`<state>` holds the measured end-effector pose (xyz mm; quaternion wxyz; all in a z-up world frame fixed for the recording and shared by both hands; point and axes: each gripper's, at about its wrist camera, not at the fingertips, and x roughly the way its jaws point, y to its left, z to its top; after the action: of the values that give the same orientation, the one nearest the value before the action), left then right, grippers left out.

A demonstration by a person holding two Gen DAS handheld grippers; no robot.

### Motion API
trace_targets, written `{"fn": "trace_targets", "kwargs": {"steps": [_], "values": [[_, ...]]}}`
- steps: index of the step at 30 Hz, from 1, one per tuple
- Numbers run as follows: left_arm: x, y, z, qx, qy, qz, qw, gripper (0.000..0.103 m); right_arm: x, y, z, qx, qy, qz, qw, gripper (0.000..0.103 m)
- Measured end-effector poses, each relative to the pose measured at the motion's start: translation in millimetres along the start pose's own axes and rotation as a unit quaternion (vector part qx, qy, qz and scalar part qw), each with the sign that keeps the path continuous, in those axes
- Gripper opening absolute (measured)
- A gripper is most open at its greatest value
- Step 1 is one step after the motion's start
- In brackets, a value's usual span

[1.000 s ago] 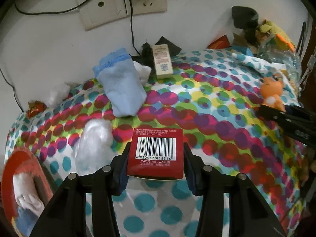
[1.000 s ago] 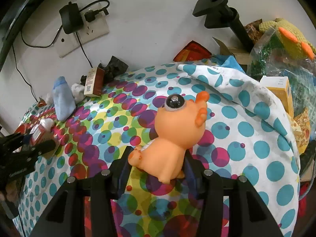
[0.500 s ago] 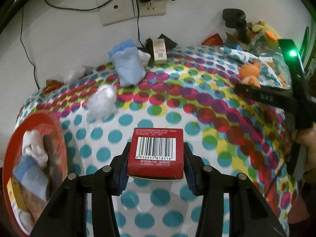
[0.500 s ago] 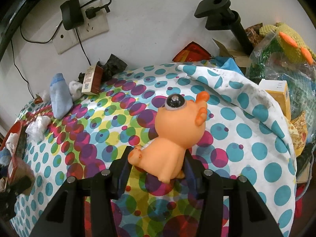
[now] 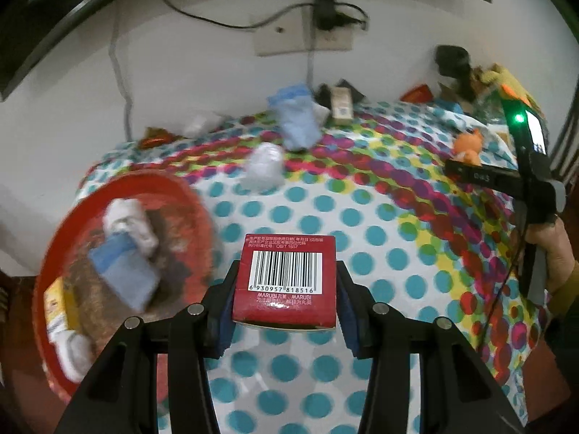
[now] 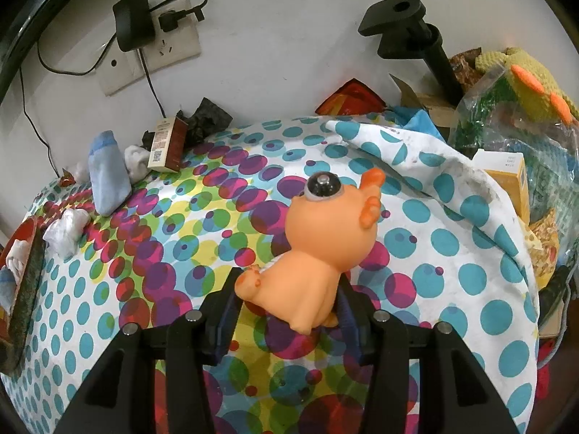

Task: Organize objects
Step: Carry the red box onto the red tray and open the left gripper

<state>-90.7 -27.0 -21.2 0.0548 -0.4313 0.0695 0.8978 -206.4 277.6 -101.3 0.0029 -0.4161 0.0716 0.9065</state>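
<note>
My left gripper (image 5: 286,300) is shut on a red box with a barcode (image 5: 286,278), held above the dotted tablecloth just right of a red basin (image 5: 72,217). The basin holds a blue sock, white cloth and a yellow box. My right gripper (image 6: 287,303) is shut on an orange toy animal (image 6: 318,249), which rests low over the cloth near the table's right side. The toy (image 5: 468,144) and the right gripper also show in the left wrist view at the far right.
A blue sock (image 6: 106,177), a crumpled white wad (image 6: 67,229), a brown-and-cream box (image 6: 168,144) and black wrapping lie near the wall. A wall socket with a charger (image 6: 134,32) is above. Bags, a yellow box (image 6: 506,177) and a knitted toy crowd the right edge.
My left gripper has pulled back and swung left with the red box, so the red basin now sits beside it. The right gripper holds the orange toy almost still.
</note>
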Motion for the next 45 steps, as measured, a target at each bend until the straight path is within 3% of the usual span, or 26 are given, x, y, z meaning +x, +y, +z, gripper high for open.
{"fn": "trace_targets", "kwargs": {"steps": [15, 25, 32, 45], "values": [[-2.9, 98.5, -27.0, -0.081, 0.025, 0.088, 0.9924, 0.044, -0.2, -0.6, 0.2, 0.001, 0.000, 0.000, 1.000, 0.050], [29.8, 165.0, -43.0, -0.151, 0.061, 0.142, 0.9763, 0.044, 0.4, -0.6, 0.4, 0.002, 0.001, 0.000, 1.000, 0.050], [38.2, 204.3, -38.1, -0.198, 0.064, 0.156, 0.9656, 0.044, 0.7, -0.4, 0.9, 0.001, 0.002, -0.004, 1.000, 0.050], [75.1, 244.6, -21.9, -0.236, 0.090, 0.154, 0.9553, 0.045, 2.4, 2.9, 0.4, -0.005, 0.004, -0.015, 1.000, 0.050]]}}
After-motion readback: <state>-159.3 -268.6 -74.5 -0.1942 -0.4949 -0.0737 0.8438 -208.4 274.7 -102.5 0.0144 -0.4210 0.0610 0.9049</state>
